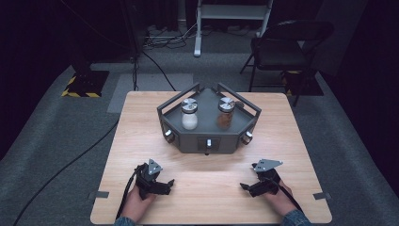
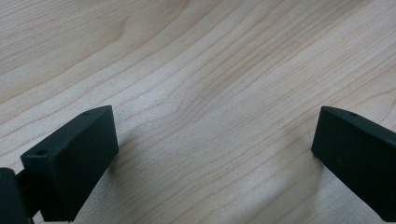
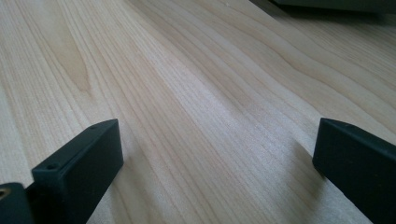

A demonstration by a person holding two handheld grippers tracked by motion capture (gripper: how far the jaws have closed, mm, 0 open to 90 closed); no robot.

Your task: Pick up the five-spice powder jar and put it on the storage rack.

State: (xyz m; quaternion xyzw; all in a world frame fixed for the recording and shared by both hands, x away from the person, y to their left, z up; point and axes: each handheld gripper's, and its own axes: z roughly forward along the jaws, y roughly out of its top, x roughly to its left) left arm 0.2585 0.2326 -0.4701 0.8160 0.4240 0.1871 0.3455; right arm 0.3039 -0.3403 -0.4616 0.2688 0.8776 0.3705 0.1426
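Observation:
A dark grey angular rack (image 1: 188,136) stands at the middle back of the wooden table (image 1: 141,122). In it stand two glass jars with metal lids: one with white contents (image 1: 189,114) on the left, one with brown contents (image 1: 226,114) on the right. Near the front edge, my left gripper (image 1: 165,184) rests low on the table, open, jaws pointing right and wide apart over bare wood (image 2: 205,116). My right gripper (image 1: 248,186) lies at the front right, open, jaws pointing left with nothing between them (image 3: 210,121).
The rack front carries three small knobs (image 1: 208,142). Grey tape marks sit at the table's front corners (image 1: 322,195). Behind the table stand a dark folding chair (image 1: 282,47), a white stand (image 1: 233,14) and cables on the carpet.

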